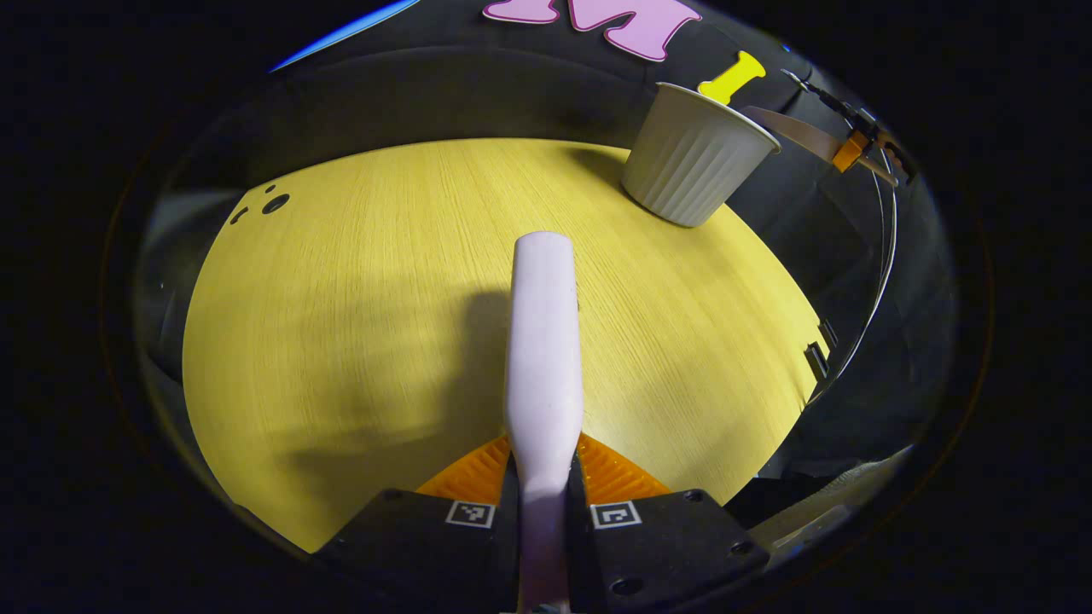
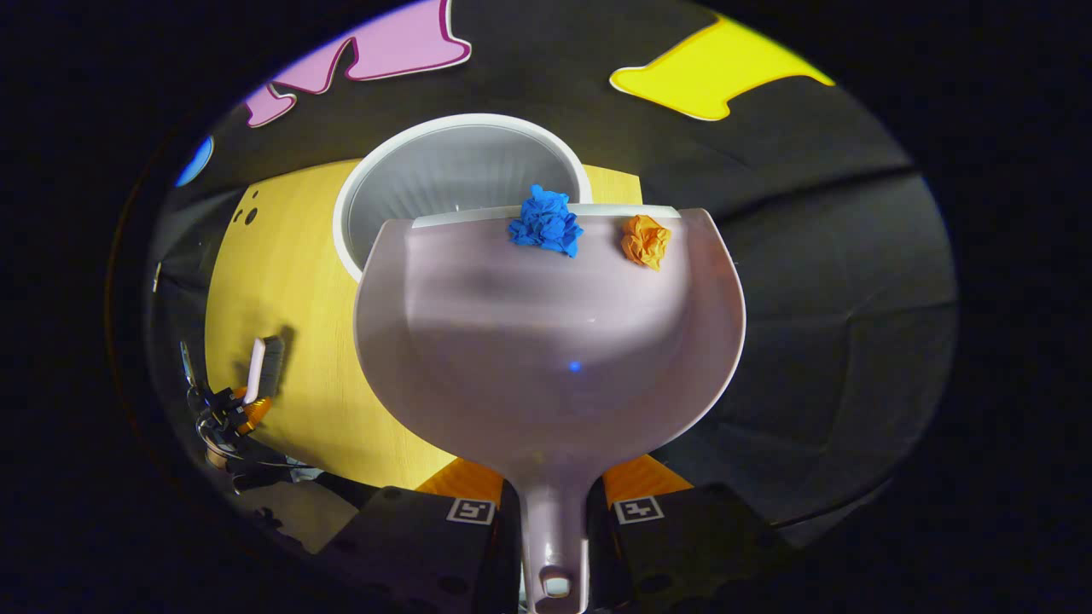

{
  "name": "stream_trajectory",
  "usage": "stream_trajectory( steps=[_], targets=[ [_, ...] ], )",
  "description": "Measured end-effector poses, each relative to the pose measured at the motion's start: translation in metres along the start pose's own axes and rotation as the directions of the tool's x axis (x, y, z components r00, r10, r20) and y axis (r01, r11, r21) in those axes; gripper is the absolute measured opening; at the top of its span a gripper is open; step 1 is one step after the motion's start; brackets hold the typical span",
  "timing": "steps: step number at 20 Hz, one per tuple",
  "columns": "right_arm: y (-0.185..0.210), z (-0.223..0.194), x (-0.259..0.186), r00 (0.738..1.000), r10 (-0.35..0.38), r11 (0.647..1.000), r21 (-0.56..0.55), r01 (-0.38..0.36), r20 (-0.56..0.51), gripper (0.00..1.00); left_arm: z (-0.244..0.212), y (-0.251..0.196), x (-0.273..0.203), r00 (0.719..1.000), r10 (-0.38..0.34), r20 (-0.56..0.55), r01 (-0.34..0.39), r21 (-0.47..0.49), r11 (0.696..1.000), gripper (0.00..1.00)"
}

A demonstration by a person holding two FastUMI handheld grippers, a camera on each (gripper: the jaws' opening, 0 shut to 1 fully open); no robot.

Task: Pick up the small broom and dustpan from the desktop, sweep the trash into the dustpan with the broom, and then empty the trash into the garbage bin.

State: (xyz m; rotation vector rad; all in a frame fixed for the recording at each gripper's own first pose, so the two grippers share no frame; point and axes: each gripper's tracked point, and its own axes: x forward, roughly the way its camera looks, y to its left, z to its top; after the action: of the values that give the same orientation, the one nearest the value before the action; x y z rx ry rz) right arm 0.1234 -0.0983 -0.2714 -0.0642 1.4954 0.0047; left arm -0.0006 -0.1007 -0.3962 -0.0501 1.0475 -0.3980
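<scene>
In the left gripper view my left gripper (image 1: 543,503) is shut on the small broom (image 1: 543,341), whose pale back points away over the wooden desktop (image 1: 341,324). In the right gripper view my right gripper (image 2: 553,510) is shut on the handle of the pale dustpan (image 2: 546,341). The pan is tilted toward the white ribbed garbage bin (image 2: 401,183), its front lip over the bin's rim. A blue paper ball (image 2: 546,222) and an orange paper ball (image 2: 646,240) lie at that lip. Far left in that view, the left gripper (image 2: 229,409) holds the broom (image 2: 263,367).
The bin (image 1: 695,158) stands at the far right corner of the desktop in the left gripper view. Small holes (image 1: 275,203) mark the desk's far left corner. The desk edge (image 1: 810,341) drops off on the right, beside a cable.
</scene>
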Motion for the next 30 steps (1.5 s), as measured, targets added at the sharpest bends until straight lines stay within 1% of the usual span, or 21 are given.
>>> stream_trajectory(
  steps=[2,5,10,11,12,13,14,16,17,18,19,20,21,25,30],
  targets=[
    [0.002,0.004,0.004,0.999,-0.016,0.999,-0.042,0.014,-0.033,0.36,-0.004,0.0,-0.003,1.0,0.011,0.002,-0.011,-0.003,1.0,0.26],
    [0.003,0.017,0.008,0.999,-0.013,0.998,-0.056,0.011,-0.044,0.36,-0.008,0.001,-0.008,0.999,0.028,0.015,-0.028,-0.018,0.999,0.27],
    [0.0,0.03,0.012,0.998,-0.042,0.995,-0.092,0.036,-0.055,0.36,-0.016,-0.003,-0.014,0.998,0.051,0.032,-0.049,-0.057,0.997,0.27],
    [-0.004,0.034,0.01,0.997,-0.068,0.991,-0.122,0.062,-0.046,0.36,-0.019,-0.003,-0.014,0.998,0.058,0.034,-0.055,-0.067,0.996,0.26],
    [-0.011,0.037,0.011,0.994,-0.098,0.984,-0.152,0.091,-0.038,0.36,-0.02,-0.003,-0.015,0.997,0.067,0.037,-0.064,-0.078,0.995,0.26],
    [-0.014,0.04,0.011,0.993,-0.115,0.978,-0.181,0.106,-0.037,0.36,-0.021,-0.002,-0.015,0.996,0.08,0.042,-0.076,-0.091,0.993,0.29],
    [-0.016,0.04,0.01,0.993,-0.113,0.975,-0.199,0.104,-0.037,0.35,-0.022,-0.003,-0.014,0.994,0.094,0.047,-0.089,-0.106,0.99,0.26],
    [-0.021,0.044,0.01,0.994,-0.103,0.968,-0.235,0.091,-0.04,0.36,-0.021,-0.003,-0.016,0.99,0.126,0.057,-0.117,-0.144,0.983,0.26],
    [-0.024,0.045,0.009,0.994,-0.106,0.965,-0.245,0.093,-0.039,0.36,-0.022,-0.003,-0.017,0.988,0.148,0.054,-0.137,-0.164,0.977,0.29],
    [-0.023,0.045,0.007,0.993,-0.109,0.96,-0.263,0.095,-0.041,0.36,-0.023,-0.003,-0.02,0.985,0.164,0.055,-0.152,-0.181,0.972,0.27],
    [-0.024,0.046,0.009,0.993,-0.111,0.955,-0.281,0.094,-0.045,0.36,-0.022,-0.008,-0.024,0.984,0.168,0.059,-0.154,-0.195,0.969,0.27],
    [-0.024,0.047,0.009,0.992,-0.114,0.95,-0.297,0.094,-0.052,0.36,-0.02,-0.01,-0.027,0.984,0.167,0.067,-0.151,-0.2,0.968,0.29],
    [-0.026,0.049,0.009,0.99,-0.123,0.945,-0.311,0.098,-0.062,0.36,-0.02,-0.012,-0.029,0.983,0.171,0.072,-0.154,-0.197,0.968,0.27],
    [-0.026,0.052,0.005,0.982,-0.169,0.921,-0.368,0.126,-0.086,0.36,-0.019,-0.019,-0.03,0.984,0.16,0.074,-0.143,-0.193,0.971,0.27],
    [-0.026,0.052,0.003,0.98,-0.18,0.915,-0.38,0.133,-0.089,0.36,-0.018,-0.027,-0.027,0.988,0.138,0.072,-0.124,-0.175,0.977,0.27]
  ],
)
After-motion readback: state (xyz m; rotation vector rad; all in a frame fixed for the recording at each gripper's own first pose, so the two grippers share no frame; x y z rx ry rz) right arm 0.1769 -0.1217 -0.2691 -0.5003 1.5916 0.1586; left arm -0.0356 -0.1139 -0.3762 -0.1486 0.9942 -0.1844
